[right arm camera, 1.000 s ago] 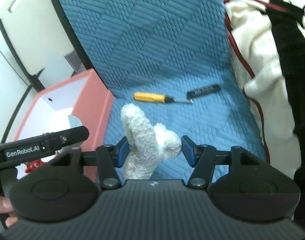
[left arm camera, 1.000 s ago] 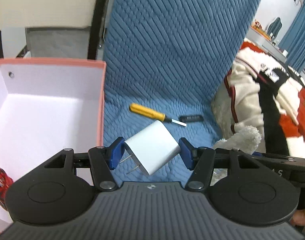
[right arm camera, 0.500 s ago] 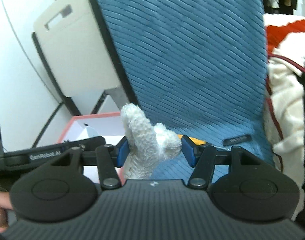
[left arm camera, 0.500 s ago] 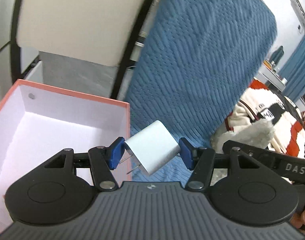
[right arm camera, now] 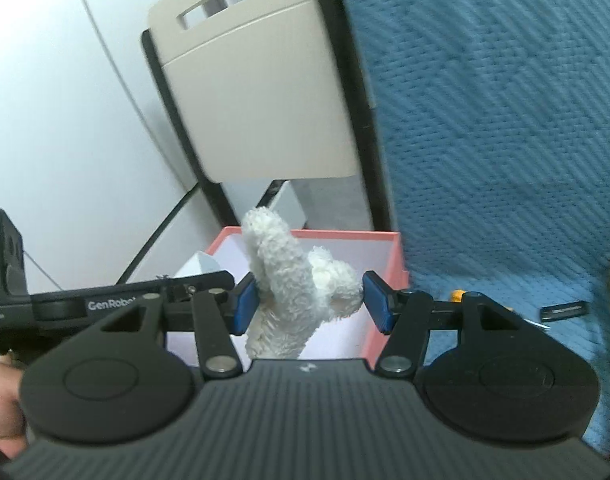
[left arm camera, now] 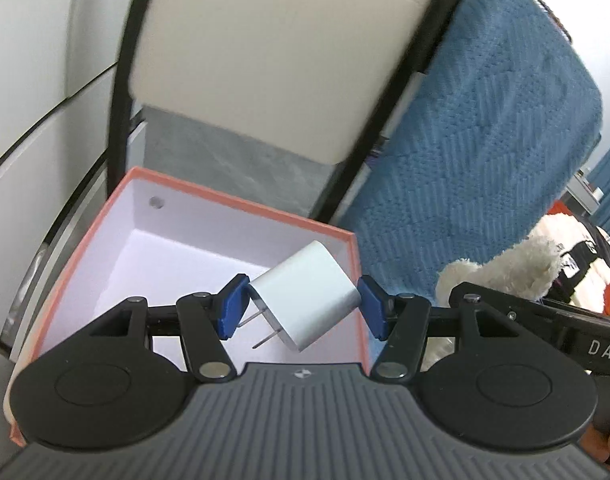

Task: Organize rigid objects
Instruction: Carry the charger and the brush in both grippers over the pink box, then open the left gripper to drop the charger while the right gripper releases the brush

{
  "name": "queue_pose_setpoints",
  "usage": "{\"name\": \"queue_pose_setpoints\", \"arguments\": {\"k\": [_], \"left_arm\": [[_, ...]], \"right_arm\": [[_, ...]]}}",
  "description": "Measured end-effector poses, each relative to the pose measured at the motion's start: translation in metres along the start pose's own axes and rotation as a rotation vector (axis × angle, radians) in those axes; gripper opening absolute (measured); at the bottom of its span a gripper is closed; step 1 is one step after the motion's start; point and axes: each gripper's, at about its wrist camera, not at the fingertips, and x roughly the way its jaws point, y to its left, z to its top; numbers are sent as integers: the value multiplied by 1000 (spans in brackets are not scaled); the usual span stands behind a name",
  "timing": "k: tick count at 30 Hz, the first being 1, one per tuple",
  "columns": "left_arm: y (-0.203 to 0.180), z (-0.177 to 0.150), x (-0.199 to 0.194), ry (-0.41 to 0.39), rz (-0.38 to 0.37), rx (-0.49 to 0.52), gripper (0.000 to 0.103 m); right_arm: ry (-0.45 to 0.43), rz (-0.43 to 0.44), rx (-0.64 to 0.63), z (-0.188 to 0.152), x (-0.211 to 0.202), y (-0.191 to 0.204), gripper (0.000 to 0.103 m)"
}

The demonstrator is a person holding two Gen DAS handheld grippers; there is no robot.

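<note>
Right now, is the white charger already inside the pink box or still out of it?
Out. The charger is clamped between the left gripper's blue fingers, held tilted above the open box, prongs free.

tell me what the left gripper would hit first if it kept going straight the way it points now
Probably the white inside of the pink box: the left gripper, shut on the white charger, looks down into it. Depth is unclear, so the box's far wall is possible.

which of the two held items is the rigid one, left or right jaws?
The left gripper holds it: the white charger, hard-edged with two metal prongs. The right gripper holds a fluffy white plush toy, soft, not rigid.
</note>
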Motion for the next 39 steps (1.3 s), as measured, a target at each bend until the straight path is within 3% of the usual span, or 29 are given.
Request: {"name": "queue_pose_setpoints", "arguments": {"k": [14,21,27,31,32,39], "left_arm": [[92,-34,42,112,88,-95,65],[119,-48,57,154,102,-118,65],[127,-50,60,156,98,-114,65],[128,-46,52,132,98,-122,66],[127,-44,50,124,103,-117,66],[107,-36,26,51,116,-79,66]], "right_arm": [[238,-1,-76,-48,110,32,59],[305,-32,-132,-67,145,41,60],[322,-32,-145,-70,159,46,60],[322,-19,-135,-67,158,45,65],[317,-18,-139,-65,156,45,71],[246,6,-152,-51,129,45,71]]}}
